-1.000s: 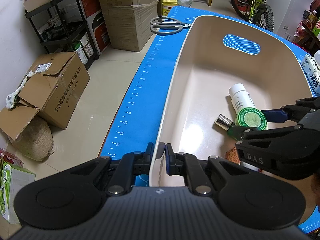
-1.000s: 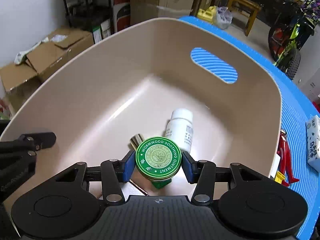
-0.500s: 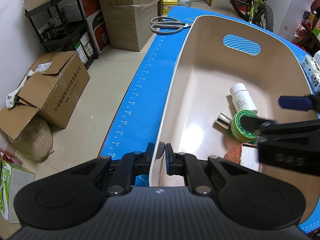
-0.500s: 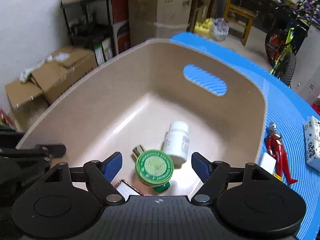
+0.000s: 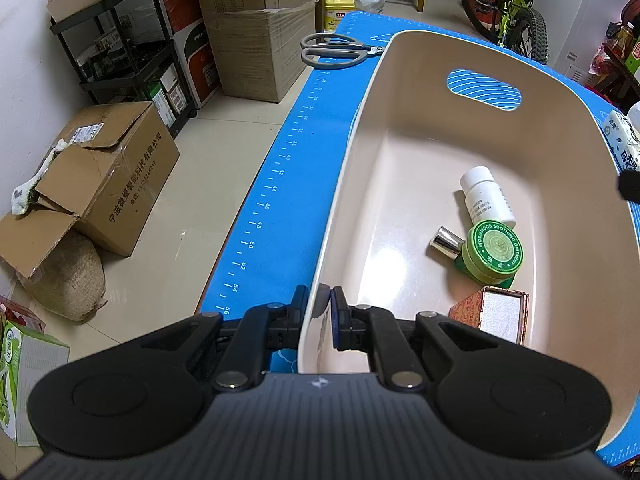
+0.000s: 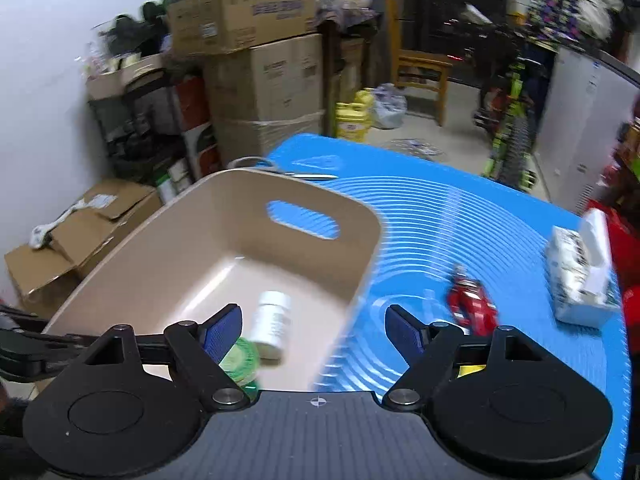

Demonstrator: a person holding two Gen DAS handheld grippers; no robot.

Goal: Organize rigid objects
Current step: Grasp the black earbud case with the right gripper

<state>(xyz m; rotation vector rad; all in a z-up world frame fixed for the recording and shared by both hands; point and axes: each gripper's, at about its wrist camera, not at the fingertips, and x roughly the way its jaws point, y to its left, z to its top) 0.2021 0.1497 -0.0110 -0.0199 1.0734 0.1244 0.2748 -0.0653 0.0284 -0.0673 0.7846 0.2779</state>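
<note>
We've got the left gripper [image 5: 320, 312] clamped on the near rim of the beige bin [image 5: 560, 148]. Right gripper [image 6: 314, 330] jaws apart, empty, just opened. Green ointment tin [image 5: 494, 254] lies inside the bin against the white bottle [image 5: 486, 198].

Beige plastic tub [image 5: 560, 184] on blue ribbed mat [image 6: 460, 216]; inside lie a white pill bottle [image 5: 486, 200], round green ointment tin [image 5: 494, 254], and small patterned box [image 5: 494, 314]. Grey-handled scissors [image 5: 336, 50] behind the tub; red toy figure [image 6: 472, 306] to its right.
</note>
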